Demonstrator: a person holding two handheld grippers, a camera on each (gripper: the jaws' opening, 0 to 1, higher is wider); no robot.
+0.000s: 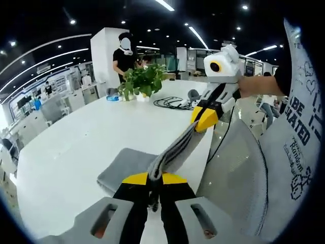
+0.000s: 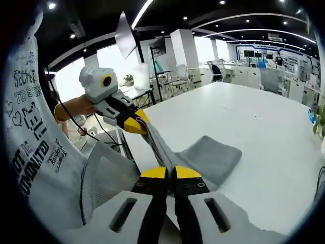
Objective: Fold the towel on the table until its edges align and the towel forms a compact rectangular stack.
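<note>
Grey towel lies partly on the white bench, one edge lifted taut between left gripper and right gripper, fingers pinching corners. Keep tension even; lay edge onto far edge.

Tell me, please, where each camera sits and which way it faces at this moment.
Left gripper view: rides the left gripper, looking along its jaws across the white table at the grey towel and a potted plant; the person's forearm shows.
Right gripper view: rides the right gripper, looking across the table toward the office; the person's printed shirt shows.
Shared: both show the towel edge stretched between the two grippers, each seeing the other.
</note>
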